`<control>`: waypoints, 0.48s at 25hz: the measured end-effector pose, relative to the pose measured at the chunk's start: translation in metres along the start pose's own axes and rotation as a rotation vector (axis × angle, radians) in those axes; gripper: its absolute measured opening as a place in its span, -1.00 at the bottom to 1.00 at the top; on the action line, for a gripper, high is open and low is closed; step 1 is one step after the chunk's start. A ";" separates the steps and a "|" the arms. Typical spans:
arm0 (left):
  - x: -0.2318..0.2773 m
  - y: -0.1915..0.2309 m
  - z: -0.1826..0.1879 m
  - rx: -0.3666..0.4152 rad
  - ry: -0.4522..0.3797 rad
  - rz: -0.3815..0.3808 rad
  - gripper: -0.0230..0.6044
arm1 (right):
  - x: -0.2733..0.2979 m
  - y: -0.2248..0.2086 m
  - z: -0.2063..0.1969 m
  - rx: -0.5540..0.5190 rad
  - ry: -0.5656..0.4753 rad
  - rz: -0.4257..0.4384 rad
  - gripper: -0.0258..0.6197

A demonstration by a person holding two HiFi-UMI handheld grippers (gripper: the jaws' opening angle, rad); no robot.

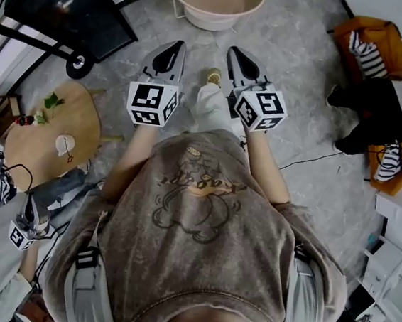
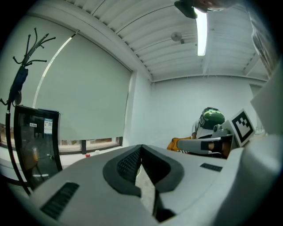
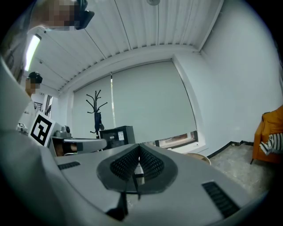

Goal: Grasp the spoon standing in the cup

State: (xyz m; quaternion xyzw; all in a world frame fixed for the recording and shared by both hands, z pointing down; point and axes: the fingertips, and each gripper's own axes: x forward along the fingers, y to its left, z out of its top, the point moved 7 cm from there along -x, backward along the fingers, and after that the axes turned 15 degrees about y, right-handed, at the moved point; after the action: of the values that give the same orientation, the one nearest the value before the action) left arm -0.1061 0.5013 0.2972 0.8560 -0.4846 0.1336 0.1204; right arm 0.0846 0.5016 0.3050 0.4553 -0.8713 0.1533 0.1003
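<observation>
In the head view I hold both grippers side by side in front of my chest, tips pointing away from me. My left gripper (image 1: 173,46) (image 2: 141,152) has its jaws pressed together with nothing between them. So does my right gripper (image 1: 236,52) (image 3: 138,152). Both gripper views look up at the walls and ceiling. A small white cup-like object (image 1: 65,145) stands on a round wooden table (image 1: 84,119) far off to my left. I cannot make out a spoon in it. Neither gripper is near it.
A round beige basin-shaped stand (image 1: 216,1) is on the floor ahead. A black screen on a wheeled stand (image 1: 67,7) is at the upper left. An orange chair with striped cloth (image 1: 374,46) stands at the right. Another person holding grippers (image 1: 26,228) is at the lower left.
</observation>
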 end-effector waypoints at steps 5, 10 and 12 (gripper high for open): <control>0.030 0.023 0.008 -0.010 -0.006 0.013 -0.87 | 0.035 -0.019 0.014 -0.020 0.001 0.019 -0.87; 0.065 0.044 0.019 0.003 -0.001 0.015 -0.87 | 0.072 -0.043 0.024 -0.016 0.006 0.031 -0.87; 0.081 0.052 0.024 0.009 0.002 0.017 -0.87 | 0.085 -0.056 0.029 -0.015 0.008 0.030 -0.87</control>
State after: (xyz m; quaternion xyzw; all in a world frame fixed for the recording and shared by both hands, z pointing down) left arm -0.1079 0.4031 0.3065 0.8523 -0.4911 0.1376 0.1159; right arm 0.0814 0.3961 0.3144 0.4406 -0.8789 0.1498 0.1049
